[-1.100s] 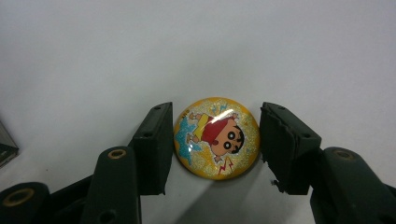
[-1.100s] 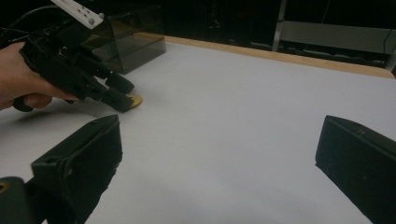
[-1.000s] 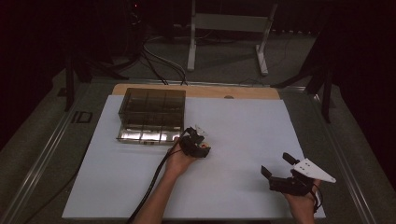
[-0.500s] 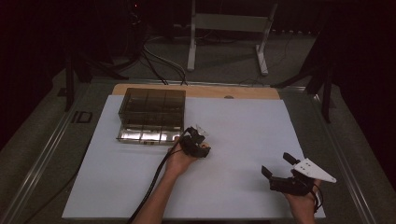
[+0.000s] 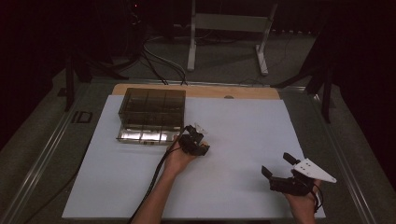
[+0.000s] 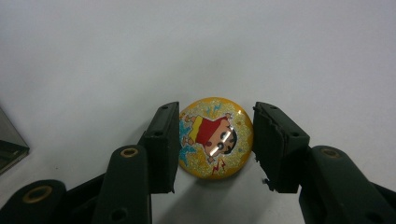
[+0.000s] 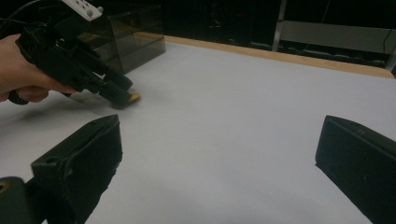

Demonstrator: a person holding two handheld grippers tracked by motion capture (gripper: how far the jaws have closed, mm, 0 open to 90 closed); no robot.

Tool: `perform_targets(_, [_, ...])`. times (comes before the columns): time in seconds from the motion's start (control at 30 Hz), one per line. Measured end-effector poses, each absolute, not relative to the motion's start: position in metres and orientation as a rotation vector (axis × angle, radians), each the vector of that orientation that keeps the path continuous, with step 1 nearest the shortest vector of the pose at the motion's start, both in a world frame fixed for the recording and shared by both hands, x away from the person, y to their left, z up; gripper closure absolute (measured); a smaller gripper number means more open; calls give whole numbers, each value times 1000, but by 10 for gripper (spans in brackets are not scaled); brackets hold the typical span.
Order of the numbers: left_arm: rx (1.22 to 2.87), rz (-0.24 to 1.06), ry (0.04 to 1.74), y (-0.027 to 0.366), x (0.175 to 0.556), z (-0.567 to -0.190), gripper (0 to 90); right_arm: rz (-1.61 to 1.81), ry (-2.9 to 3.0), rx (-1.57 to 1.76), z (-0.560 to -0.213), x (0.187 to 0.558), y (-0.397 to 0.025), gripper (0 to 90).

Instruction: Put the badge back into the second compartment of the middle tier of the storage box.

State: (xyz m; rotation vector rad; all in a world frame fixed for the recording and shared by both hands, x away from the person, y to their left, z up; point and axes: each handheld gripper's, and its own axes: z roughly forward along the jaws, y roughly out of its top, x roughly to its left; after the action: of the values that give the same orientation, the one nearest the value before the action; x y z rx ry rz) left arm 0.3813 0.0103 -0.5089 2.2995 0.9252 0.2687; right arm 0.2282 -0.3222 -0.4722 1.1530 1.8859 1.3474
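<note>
1. Left claw [image 6: 215,140] straddles a round yellow badge [image 6: 215,136] (cartoon figure on it), jaws apart, one touching its side, the other just clear.
2. Badge lies flat on the white sheet [image 5: 243,126], mid-sheet, beside the smoky plastic box [image 5: 152,114] near the far-left corner.
3. Right claw [image 5: 276,167] hovers, wide apart, by the near-right corner.

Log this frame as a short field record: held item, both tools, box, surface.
item: round yellow glittery badge with a cartoon figure, flat on the sheet
left tool: jaws either side of the badge, left jaw touching its edge, small gap at the right jaw; not clamped
right tool: open, nothing between its jaws, near the table's right front
box: dark clear plastic compartment box, beside the left tool
surface: white sheet over the table
</note>
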Motion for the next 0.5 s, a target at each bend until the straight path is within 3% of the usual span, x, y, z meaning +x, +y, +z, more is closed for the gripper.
perform_targets(0.5, [2271,258,962,11,382,-510,512,1348,1887,1153,-472,228,-322,4])
